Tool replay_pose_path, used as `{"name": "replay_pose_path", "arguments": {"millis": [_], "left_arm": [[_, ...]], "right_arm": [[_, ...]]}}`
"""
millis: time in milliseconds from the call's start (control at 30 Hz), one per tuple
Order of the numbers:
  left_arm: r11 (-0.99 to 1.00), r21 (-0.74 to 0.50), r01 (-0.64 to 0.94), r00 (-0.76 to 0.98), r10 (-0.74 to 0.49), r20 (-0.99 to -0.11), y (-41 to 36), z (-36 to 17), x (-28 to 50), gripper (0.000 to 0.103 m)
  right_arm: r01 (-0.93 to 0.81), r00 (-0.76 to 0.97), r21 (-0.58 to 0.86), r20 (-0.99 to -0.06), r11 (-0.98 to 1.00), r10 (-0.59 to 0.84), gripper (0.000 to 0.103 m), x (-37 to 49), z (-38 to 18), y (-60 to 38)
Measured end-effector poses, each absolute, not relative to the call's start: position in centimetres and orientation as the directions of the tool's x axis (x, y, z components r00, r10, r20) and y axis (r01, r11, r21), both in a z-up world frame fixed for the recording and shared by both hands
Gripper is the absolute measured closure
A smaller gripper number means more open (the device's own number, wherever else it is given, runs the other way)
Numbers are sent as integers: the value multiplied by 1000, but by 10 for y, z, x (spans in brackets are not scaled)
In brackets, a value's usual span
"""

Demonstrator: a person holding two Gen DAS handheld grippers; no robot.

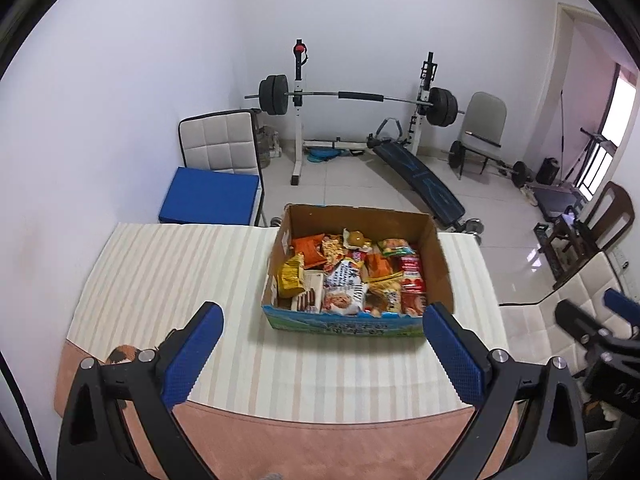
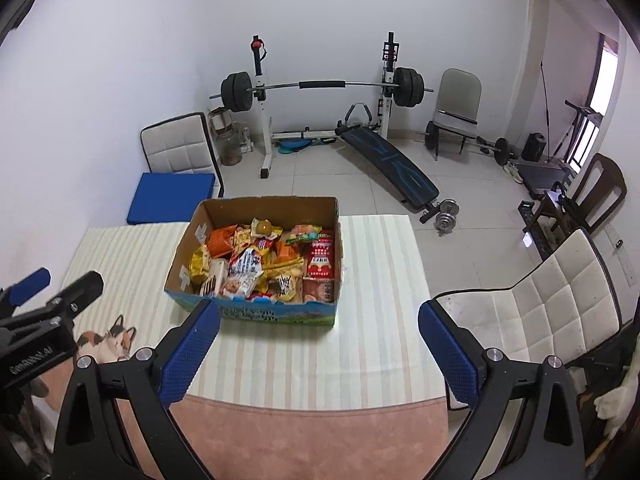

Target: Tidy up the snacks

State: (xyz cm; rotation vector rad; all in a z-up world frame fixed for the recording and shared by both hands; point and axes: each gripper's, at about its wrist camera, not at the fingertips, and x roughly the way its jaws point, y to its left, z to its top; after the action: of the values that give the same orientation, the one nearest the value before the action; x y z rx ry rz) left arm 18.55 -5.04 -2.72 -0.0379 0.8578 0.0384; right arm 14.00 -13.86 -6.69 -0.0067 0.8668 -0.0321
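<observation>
An open cardboard box [image 1: 440,264] full of mixed snack packets [image 1: 348,276] stands on the striped tablecloth [image 1: 168,280]. It also shows in the right wrist view [image 2: 256,316], with the packets [image 2: 268,264] inside. My left gripper [image 1: 322,320] is open and empty, held above the table just in front of the box. My right gripper [image 2: 320,316] is open and empty, in front of the box's right corner. Each gripper shows at the edge of the other's view, the right gripper [image 1: 592,316] and the left gripper [image 2: 56,284].
The table has a pink border [image 2: 304,436] near me with a cat picture [image 2: 108,342]. A white padded chair [image 2: 532,316] stands at the table's right. Beyond are a blue cushion [image 1: 208,196], a barbell rack [image 1: 356,98] and a sit-up bench [image 1: 420,176] on the tiled floor.
</observation>
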Motion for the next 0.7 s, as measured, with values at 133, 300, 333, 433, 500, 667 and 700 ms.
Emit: {"name": "replay_pose_path", "arguments": {"millis": [133, 300, 333, 433, 500, 667, 700], "left_arm": [[999, -3, -52, 647, 31, -762, -51, -38, 199, 1], [998, 24, -52, 644, 52, -763, -54, -48, 210, 1], [998, 32, -53, 646, 59, -761, -55, -50, 213, 1], [997, 57, -57, 655, 80, -752, -57, -51, 216, 1], [996, 63, -57, 652, 85, -753, -58, -53, 218, 1], [997, 57, -53, 647, 78, -759, -57, -56, 221, 1], [997, 54, -54, 645, 76, -761, -56, -56, 222, 1]], "right_arm": [[28, 650, -41, -758, 999, -49, 2, 155, -73, -137], [31, 641, -56, -765, 998, -62, 2, 172, -82, -136], [30, 637, -57, -768, 998, -63, 1, 175, -85, -135], [31, 626, -56, -777, 998, -63, 1, 181, -91, -135], [32, 619, -56, -783, 998, -64, 1, 186, -96, -135], [45, 611, -61, -788, 997, -75, 1, 190, -101, -136], [47, 610, -62, -789, 997, -78, 1, 190, -102, -136]]}}
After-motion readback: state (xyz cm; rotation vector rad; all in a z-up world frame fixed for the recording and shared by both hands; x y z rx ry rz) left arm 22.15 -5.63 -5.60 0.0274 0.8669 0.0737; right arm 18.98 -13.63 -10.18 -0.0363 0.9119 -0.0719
